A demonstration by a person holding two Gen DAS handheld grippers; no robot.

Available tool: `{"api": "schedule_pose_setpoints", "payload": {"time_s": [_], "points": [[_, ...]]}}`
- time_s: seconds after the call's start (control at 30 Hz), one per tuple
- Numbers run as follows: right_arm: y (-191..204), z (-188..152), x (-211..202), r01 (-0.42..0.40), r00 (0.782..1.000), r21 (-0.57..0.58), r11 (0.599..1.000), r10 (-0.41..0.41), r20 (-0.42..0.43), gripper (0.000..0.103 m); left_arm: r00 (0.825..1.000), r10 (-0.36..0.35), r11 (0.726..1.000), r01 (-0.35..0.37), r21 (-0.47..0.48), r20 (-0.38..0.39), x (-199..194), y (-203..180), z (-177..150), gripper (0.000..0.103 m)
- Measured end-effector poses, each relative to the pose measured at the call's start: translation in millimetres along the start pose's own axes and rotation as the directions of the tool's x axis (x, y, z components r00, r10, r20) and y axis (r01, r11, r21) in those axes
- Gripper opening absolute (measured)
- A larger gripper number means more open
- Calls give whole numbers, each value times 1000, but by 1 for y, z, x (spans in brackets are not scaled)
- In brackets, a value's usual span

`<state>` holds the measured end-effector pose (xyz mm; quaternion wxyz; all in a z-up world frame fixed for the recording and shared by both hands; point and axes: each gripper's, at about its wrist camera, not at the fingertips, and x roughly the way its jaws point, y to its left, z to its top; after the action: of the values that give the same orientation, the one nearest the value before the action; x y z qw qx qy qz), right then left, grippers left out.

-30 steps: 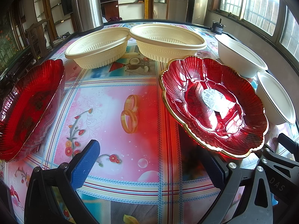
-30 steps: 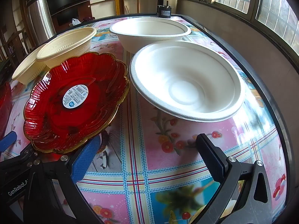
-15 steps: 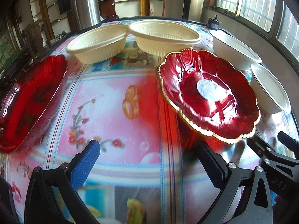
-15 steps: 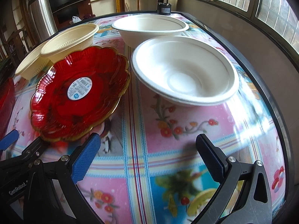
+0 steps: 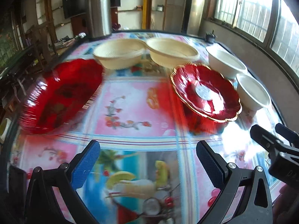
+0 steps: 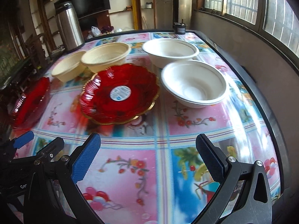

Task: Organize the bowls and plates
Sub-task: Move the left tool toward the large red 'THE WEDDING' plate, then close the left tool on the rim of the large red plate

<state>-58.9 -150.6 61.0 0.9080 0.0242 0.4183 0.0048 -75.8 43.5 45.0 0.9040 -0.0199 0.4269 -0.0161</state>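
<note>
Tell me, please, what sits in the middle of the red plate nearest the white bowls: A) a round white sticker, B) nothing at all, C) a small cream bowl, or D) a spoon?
A: the right wrist view shows a round white sticker at the centre of the gold-rimmed red plate, beside the nearer white bowl.

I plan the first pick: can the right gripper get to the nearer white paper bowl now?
Probably yes. The right gripper is open, and only bare tablecloth lies between it and the nearer white paper bowl.
</note>
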Motion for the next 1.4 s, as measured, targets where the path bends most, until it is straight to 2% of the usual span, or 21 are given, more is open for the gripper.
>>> {"api": "schedule_pose_setpoints", "payload": {"time_s": [0.3,0.5,0.7,0.8,1.03,1.3,1.4], "points": [[60,16,-13,-98,994,-92,991,102,31,103,996,74,995,-70,-68,49,-14,52,12,103],[102,26,-16,-152,986,-173,973,161,38,103,994,92,990,-86,-109,51,-16,87,15,103],[140,35,-10,-184,981,-229,956,194,21,103,992,105,986,-94,-134,71,-19,113,19,103],[153,37,-5,-190,980,-247,950,198,10,103,988,139,982,-129,-140,64,-18,125,22,103],[180,44,9,-212,977,-274,938,214,-22,103,983,163,976,-148,-161,82,-18,151,26,103],[205,55,33,-247,969,-289,925,235,-76,103,980,200,964,-195,-180,7,-4,181,43,103],[208,62,46,-280,959,-259,925,260,-109,103,982,189,961,-189,-201,-22,3,192,48,102]]}}
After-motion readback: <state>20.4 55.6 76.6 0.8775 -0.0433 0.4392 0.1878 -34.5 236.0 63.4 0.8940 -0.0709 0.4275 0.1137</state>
